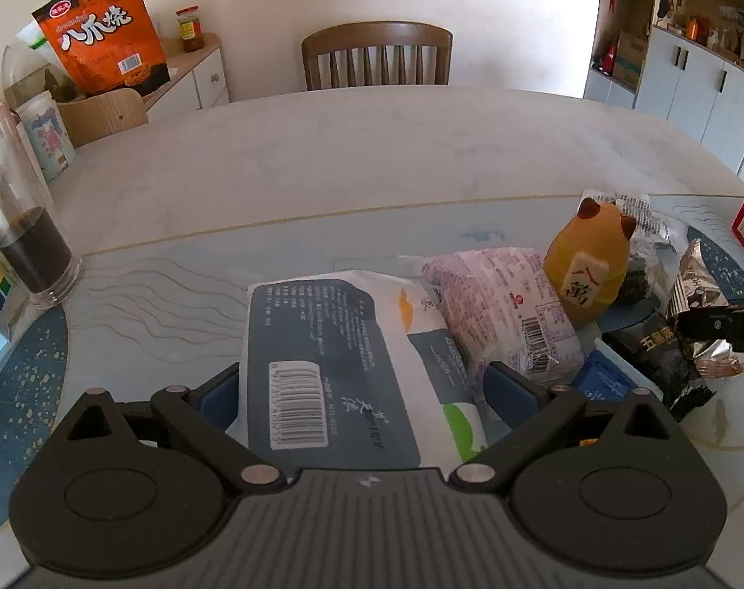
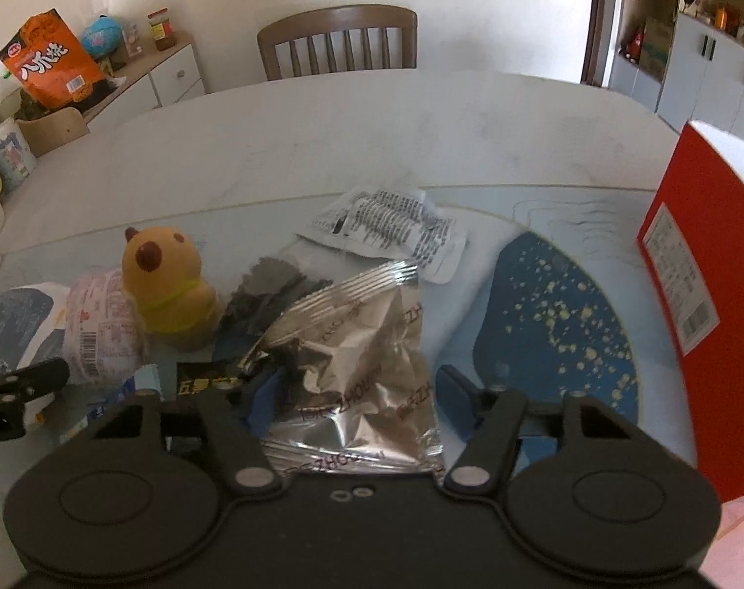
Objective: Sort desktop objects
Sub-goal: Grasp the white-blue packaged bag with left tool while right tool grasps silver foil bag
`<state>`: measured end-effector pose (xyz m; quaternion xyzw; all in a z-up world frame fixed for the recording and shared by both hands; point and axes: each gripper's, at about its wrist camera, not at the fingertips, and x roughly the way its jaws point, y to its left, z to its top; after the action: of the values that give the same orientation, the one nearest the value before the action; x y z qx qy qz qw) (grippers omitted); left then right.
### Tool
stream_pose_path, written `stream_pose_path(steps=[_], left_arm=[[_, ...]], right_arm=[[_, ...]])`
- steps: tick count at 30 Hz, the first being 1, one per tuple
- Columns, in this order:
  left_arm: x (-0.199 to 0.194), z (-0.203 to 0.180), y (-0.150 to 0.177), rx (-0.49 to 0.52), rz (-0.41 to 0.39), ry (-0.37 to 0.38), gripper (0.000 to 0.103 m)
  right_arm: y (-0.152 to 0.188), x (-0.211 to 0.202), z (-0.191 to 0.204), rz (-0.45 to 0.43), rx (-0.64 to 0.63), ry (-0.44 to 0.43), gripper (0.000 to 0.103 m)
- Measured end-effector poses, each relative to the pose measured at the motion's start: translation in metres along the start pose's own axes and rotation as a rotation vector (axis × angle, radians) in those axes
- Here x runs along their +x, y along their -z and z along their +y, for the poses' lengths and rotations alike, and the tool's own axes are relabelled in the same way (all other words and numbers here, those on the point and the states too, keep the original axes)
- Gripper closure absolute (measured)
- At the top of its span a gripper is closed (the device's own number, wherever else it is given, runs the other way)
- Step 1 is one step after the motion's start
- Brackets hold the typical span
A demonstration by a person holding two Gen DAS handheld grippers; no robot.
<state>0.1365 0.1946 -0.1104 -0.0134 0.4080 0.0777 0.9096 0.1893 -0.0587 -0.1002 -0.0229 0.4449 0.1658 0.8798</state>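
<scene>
Two grippers work over a patterned table mat (image 1: 141, 289). Between the left gripper (image 1: 362, 383) pads lies a white-and-grey tissue pack (image 1: 332, 363), long axis running away from the camera, barcode end nearest; both blue fingers (image 1: 215, 392) touch its sides. The right gripper (image 2: 357, 392) stands half open around one crumpled silver foil packet (image 2: 357, 353), its near end hidden beneath the gripper body; contact is unclear. One yellow animal figurine (image 1: 588, 265) stands upright beside one pink packet (image 1: 509, 304).
</scene>
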Motion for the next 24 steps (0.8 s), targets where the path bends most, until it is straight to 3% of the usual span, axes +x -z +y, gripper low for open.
stream_pose_path(steps=[9,11,17,24], left_arm=[[0.006,-0.003,-0.001,0.021,0.020,-0.029,0.016],[0.005,-0.002,-0.002,0.019,0.018,-0.035,0.020],[0.002,0.005,-0.003,-0.007,0.014,-0.041,0.026],[-0.010,0.014,-0.007,-0.031,-0.004,-0.054,0.027]], right_arm=[[-0.003,-0.003,0.006,-0.007,-0.020,0.002,0.059],[-0.003,-0.005,0.008,-0.015,-0.025,0.006,0.071],[-0.005,-0.010,0.009,-0.020,-0.031,0.031,0.075],[-0.004,-0.021,0.005,-0.041,-0.031,0.051,0.081]])
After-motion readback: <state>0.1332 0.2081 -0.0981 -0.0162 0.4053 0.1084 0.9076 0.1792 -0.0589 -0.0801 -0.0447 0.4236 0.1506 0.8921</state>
